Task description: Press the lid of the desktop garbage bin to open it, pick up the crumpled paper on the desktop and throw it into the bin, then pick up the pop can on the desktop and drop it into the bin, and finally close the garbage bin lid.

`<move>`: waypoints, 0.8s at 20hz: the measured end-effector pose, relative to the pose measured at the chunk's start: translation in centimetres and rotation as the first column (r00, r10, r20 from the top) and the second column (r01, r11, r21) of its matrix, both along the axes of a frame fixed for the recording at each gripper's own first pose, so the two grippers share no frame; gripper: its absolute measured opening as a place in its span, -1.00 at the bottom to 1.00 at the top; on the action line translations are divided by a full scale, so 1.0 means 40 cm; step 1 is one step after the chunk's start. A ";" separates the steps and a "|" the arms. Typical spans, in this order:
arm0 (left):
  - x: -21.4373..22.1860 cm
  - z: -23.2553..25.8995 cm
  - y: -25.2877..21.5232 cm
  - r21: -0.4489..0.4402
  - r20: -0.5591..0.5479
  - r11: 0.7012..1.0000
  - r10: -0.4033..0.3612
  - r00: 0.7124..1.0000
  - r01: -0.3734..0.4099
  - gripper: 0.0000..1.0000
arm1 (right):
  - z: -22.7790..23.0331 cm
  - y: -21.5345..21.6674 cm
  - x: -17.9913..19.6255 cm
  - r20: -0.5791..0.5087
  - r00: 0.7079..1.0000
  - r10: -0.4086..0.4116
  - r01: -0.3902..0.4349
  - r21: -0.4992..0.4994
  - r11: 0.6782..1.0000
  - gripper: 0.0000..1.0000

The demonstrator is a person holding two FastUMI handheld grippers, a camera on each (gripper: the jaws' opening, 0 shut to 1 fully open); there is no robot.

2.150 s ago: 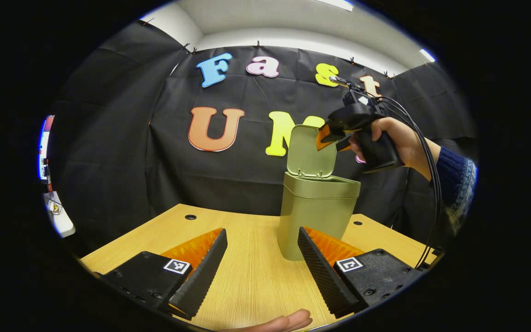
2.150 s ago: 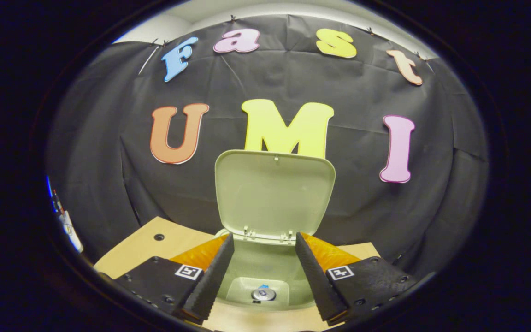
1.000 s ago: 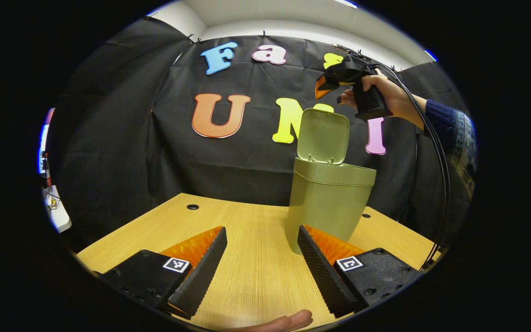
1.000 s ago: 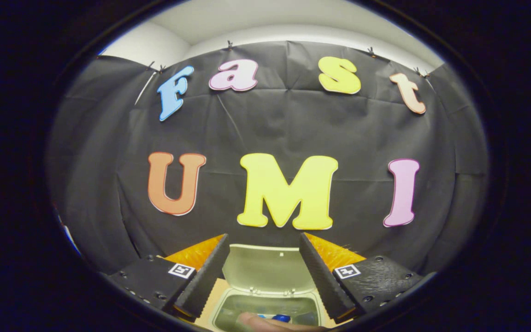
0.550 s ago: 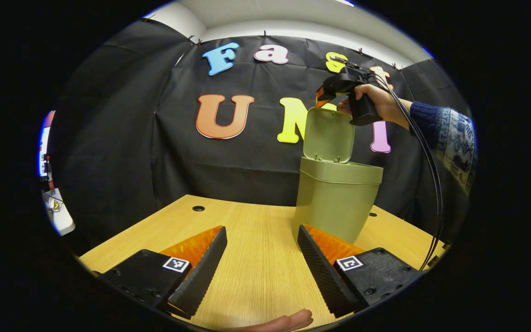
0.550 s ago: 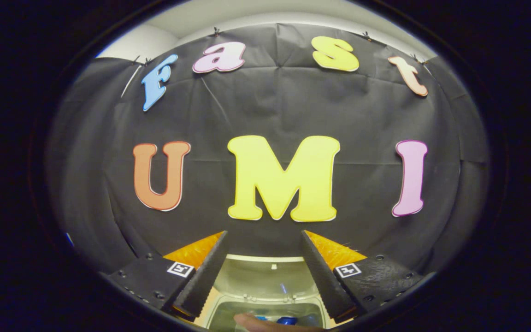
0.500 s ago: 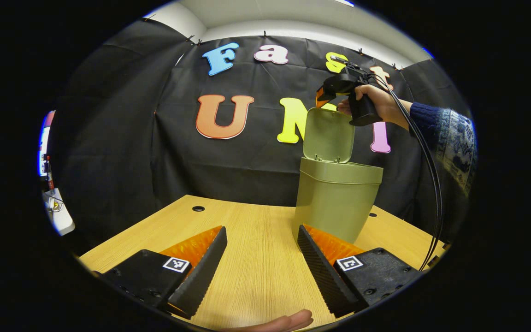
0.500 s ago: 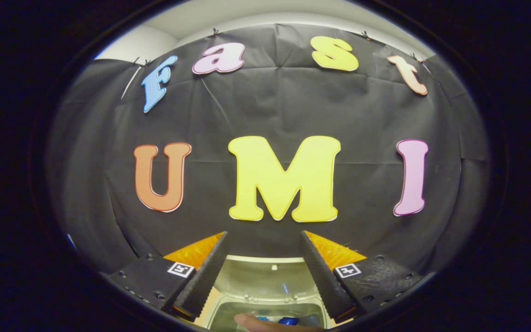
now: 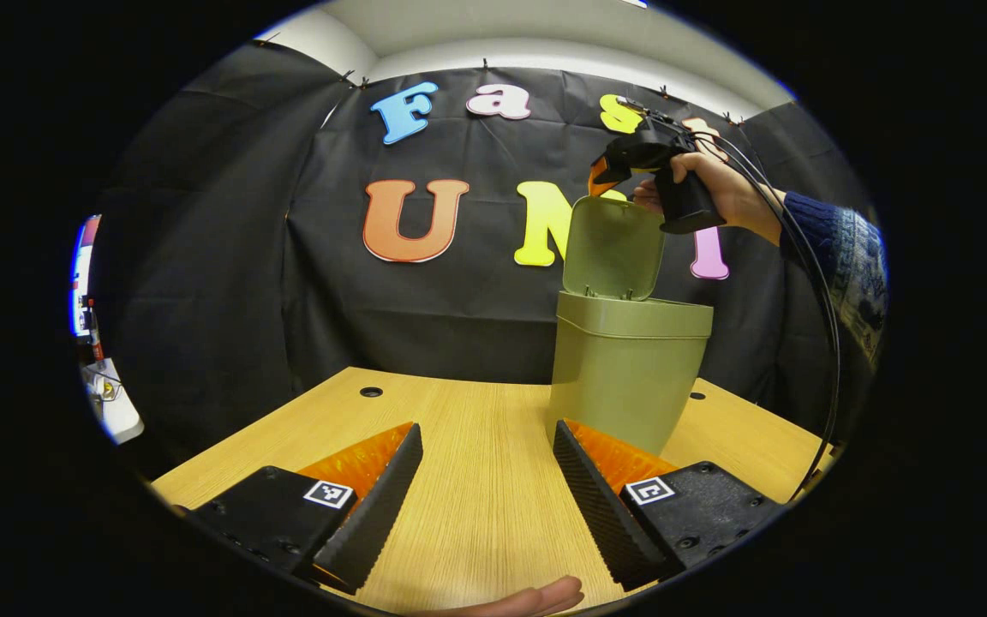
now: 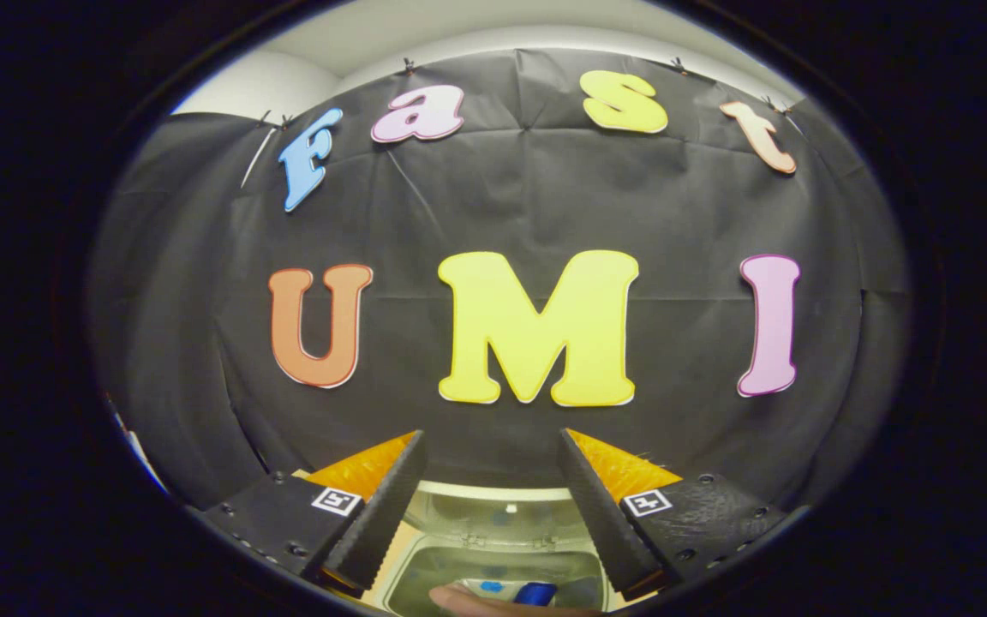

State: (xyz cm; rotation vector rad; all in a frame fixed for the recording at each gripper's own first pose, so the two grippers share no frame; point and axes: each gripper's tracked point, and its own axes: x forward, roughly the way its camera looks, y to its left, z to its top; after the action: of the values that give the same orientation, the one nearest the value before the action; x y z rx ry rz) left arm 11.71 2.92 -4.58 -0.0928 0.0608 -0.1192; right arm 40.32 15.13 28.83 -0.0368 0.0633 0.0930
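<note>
Right gripper (image 9: pixel 603 176) (jaws apart, empty) is held at lid's (image 9: pixel 614 248) 12 o'clock edge; bin (image 9: pixel 628 377) could be tipped by an off-centre push. Left gripper (image 9: pixel 485 488) is parted, idle.

black cloth wall (image 9: pixel 202 257), white ceiling (image 9: pixel 493 26), wooden table (image 9: pixel 476 480)

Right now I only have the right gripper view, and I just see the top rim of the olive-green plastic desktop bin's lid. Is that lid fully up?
Observer: Yes, the olive-green plastic lid stands upright on its hinge above the bin.
Operator: Where is my right gripper?
Observer: The right gripper sits at the lid's top edge; I cannot tell whether they touch.
Operator: And the left one?
Observer: The left gripper hangs open, low over the light wooden desk, short of the bin.
</note>
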 end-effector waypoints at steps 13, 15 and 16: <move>-0.005 0.020 0.008 -0.015 0.015 1.000 0.026 1.000 -0.026 0.98 | -0.184 0.014 -0.114 -0.045 0.999 0.019 -0.026 -0.151 0.988 0.96; -0.010 0.025 0.009 -0.016 0.019 0.999 0.028 0.999 -0.028 0.98 | -0.206 0.013 -0.131 -0.050 0.998 0.036 -0.042 -0.130 0.991 0.90; -0.015 0.027 0.007 -0.015 0.023 0.999 0.031 0.999 -0.030 0.98 | -0.217 0.007 -0.139 -0.056 0.998 0.040 -0.046 -0.119 0.992 0.84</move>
State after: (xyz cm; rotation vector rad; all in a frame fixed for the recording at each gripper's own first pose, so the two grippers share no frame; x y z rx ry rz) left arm 11.11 3.21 -3.50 -0.1070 0.0356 -0.0903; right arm 34.77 15.39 20.15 -0.1562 0.1216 0.1330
